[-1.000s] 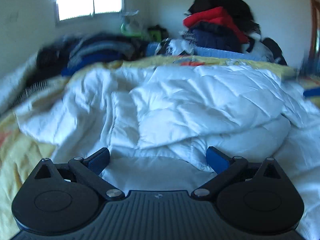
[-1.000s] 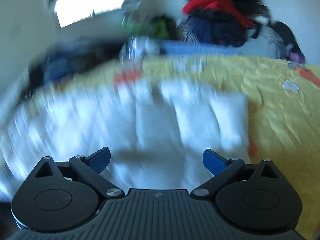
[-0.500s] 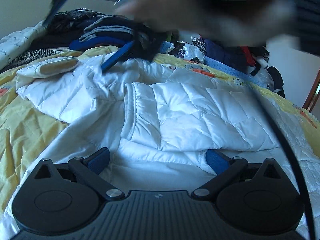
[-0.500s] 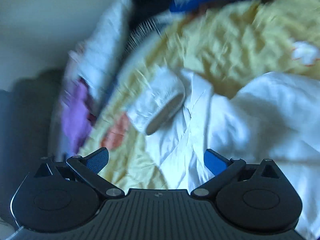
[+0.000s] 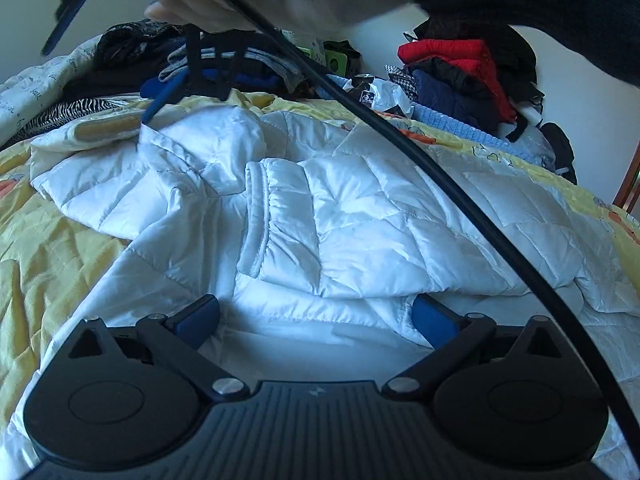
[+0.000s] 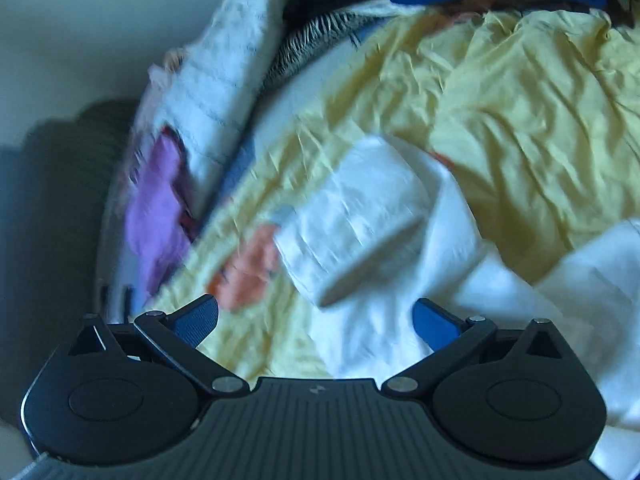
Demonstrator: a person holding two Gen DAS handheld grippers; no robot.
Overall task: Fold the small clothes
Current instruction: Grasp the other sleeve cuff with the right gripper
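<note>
A white quilted puffer jacket (image 5: 360, 224) lies spread on a yellow bedspread (image 5: 48, 248), one half folded over. My left gripper (image 5: 316, 322) is open and empty, low over the jacket's near hem. My right gripper (image 6: 316, 320) is open and empty, hovering over the jacket's sleeve cuff (image 6: 360, 224) at the bed's left side. The right gripper also shows in the left wrist view (image 5: 108, 52), held in a hand above the far sleeve, with its black cable (image 5: 440, 184) crossing the jacket.
A pile of red, navy and black clothes (image 5: 460, 68) sits at the back right by the wall. Dark and blue garments (image 5: 224, 68) lie at the back left. A purple cloth (image 6: 156, 216) and a white blanket (image 6: 224, 80) hang at the bed's left edge.
The right gripper swung left across the jacket to the far sleeve cuff and moved closer to it. The left gripper stayed low over the near hem.
</note>
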